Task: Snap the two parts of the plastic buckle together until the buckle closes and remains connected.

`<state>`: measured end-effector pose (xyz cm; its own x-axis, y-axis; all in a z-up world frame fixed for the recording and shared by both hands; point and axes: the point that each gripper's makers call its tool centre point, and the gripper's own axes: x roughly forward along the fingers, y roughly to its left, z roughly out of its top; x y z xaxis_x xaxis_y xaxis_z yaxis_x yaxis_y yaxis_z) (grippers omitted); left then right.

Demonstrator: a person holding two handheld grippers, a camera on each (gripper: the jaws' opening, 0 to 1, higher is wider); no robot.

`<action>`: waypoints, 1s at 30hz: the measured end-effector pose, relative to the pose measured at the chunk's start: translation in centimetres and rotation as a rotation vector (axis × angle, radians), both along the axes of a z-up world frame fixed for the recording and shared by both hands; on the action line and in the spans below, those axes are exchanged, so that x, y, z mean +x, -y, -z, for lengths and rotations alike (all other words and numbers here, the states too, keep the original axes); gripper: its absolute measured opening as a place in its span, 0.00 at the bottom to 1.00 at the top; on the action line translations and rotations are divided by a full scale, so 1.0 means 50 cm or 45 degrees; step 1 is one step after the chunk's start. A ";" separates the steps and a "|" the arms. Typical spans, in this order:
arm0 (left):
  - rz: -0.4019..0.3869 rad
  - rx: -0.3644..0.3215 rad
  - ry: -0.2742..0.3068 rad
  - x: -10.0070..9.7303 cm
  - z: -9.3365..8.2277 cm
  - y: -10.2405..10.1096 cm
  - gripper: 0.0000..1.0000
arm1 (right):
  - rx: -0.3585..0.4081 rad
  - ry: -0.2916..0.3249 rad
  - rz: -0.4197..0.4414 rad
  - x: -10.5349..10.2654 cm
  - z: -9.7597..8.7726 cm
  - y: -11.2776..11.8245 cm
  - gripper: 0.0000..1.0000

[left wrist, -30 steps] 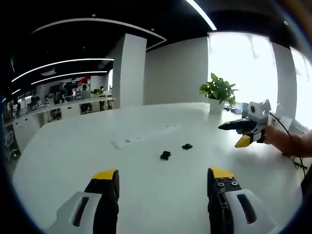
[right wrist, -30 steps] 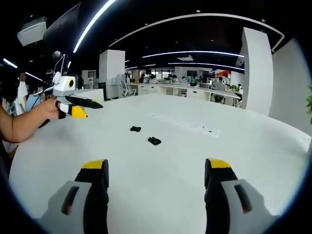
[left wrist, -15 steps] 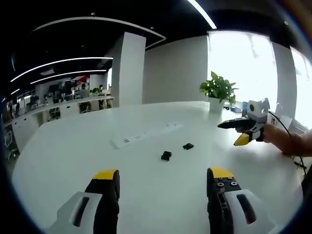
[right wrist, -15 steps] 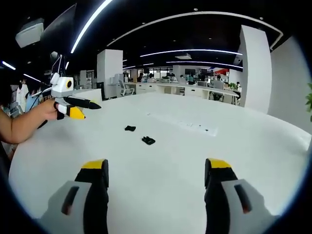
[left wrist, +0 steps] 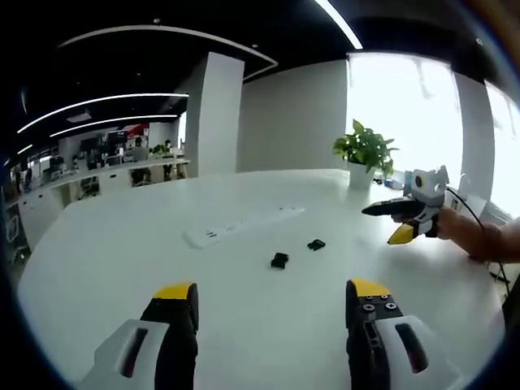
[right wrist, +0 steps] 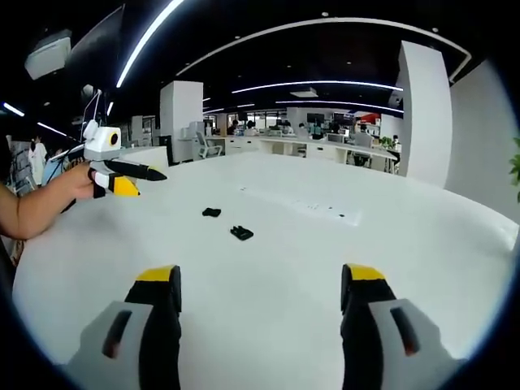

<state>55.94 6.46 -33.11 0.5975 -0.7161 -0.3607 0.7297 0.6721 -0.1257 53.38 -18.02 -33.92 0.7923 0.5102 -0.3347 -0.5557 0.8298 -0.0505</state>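
Two small black buckle parts lie apart on the white table (left wrist: 122,268). In the left gripper view one part (left wrist: 279,260) is nearer and the other (left wrist: 316,244) lies just right of it and farther off. In the right gripper view they are the far part (right wrist: 211,212) and the nearer part (right wrist: 240,233). My left gripper (left wrist: 270,292) is open above the table, well short of the parts, and also appears in a hand at the left (right wrist: 123,175). My right gripper (right wrist: 260,276) is open and empty too, seen at the right (left wrist: 404,218).
A white cable strip (left wrist: 244,226) is set into the table beyond the parts. A potted plant (left wrist: 365,152) stands at the far edge by the window. A person's forearm (right wrist: 36,207) reaches in from the left. Office desks stand behind a white pillar (right wrist: 425,114).
Both cameras shifted a little, so the buckle parts drift left and farther off in the right gripper view. The parts stay put on the table. Both grippers remain open.
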 end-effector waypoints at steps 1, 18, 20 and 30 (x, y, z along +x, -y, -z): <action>0.000 -0.001 -0.001 0.001 0.000 0.000 0.75 | -0.001 -0.001 0.000 0.001 0.000 0.000 0.81; 0.016 -0.022 0.000 0.023 -0.013 0.015 0.76 | 0.000 -0.014 0.016 0.025 0.008 0.001 0.82; 0.017 -0.018 -0.001 0.026 -0.010 0.018 0.76 | 0.002 -0.014 0.015 0.027 0.008 0.001 0.82; 0.071 0.004 0.000 0.019 0.004 0.034 0.92 | 0.002 -0.013 -0.015 0.030 0.010 -0.011 0.96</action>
